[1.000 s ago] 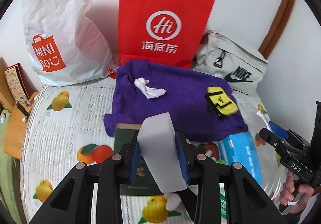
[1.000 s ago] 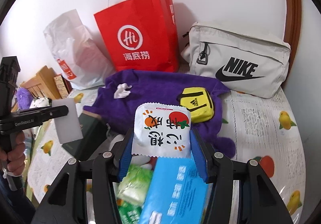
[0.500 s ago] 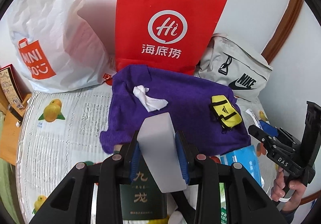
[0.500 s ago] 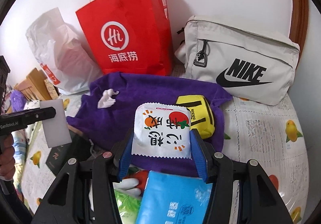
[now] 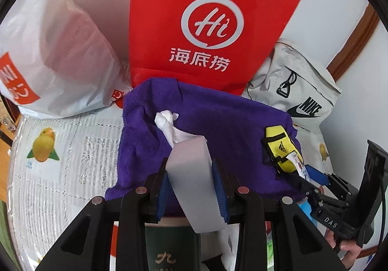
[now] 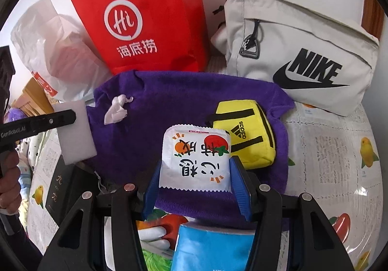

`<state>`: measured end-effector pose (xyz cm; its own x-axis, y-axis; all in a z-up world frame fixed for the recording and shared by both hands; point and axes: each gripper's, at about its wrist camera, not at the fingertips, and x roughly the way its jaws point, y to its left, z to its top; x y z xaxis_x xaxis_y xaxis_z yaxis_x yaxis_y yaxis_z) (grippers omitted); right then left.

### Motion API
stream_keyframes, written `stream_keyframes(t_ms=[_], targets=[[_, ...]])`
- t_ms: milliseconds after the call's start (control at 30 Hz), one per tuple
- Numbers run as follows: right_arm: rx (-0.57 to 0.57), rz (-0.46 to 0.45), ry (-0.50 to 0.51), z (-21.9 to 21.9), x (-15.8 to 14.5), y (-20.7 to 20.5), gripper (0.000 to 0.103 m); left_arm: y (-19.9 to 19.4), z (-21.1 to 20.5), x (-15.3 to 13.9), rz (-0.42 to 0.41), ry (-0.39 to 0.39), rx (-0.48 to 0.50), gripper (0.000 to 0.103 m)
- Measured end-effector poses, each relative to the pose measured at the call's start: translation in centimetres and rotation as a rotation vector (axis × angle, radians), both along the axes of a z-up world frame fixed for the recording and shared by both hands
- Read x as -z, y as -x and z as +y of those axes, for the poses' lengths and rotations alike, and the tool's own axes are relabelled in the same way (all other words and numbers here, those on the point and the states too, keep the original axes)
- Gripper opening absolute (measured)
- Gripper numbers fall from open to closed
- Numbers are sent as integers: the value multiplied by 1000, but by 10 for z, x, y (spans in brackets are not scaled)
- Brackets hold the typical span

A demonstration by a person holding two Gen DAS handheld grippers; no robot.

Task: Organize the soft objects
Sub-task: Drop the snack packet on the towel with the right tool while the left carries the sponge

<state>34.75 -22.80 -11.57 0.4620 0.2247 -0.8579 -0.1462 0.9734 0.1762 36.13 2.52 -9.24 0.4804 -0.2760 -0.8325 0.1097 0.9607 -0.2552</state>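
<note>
**Two grippers, each with something soft in it**

The left gripper (image 5: 191,188) squeezes a white sponge block (image 5: 194,181) between its blue pads. The block sticks out in front and stands tilted a bit. It is held up over the near edge of the purple towel (image 5: 218,125), close to a crumpled white tissue (image 5: 169,125) that lies on the towel.

The right gripper (image 6: 195,186) pinches a white snack packet (image 6: 195,157) with an orange and a strawberry drawn on it (the writing looks upside down from here). The packet stands up between the blue pads, over the front part of the towel.

A little yellow Adidas pouch (image 6: 247,135) sits on the towel, just beside the packet on its right.

Behind the towel stand a red paper bag (image 6: 145,18), a white plastic bag (image 6: 55,47) on the left, and a grey Nike bag (image 6: 303,47) on the right.

A blue pack (image 6: 213,246) lies under the right gripper. A dark green box (image 5: 169,249) lies under the left one. All of this is on a table cover (image 6: 334,161) with fruit pictures.
</note>
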Motion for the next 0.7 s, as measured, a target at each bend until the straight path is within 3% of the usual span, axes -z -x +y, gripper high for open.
stream_keyframes(t_ms=[300,467,700], targets=[[-6,60,32,7,19,-17,54,-27,-1,24,40,-25,-11,32],[-21,69,66,10,24,-21,56,-34,1,45,78,5,-26,32],[-57,65,120,18,27,-24,57,-35,1,48,79,-2,-14,35]])
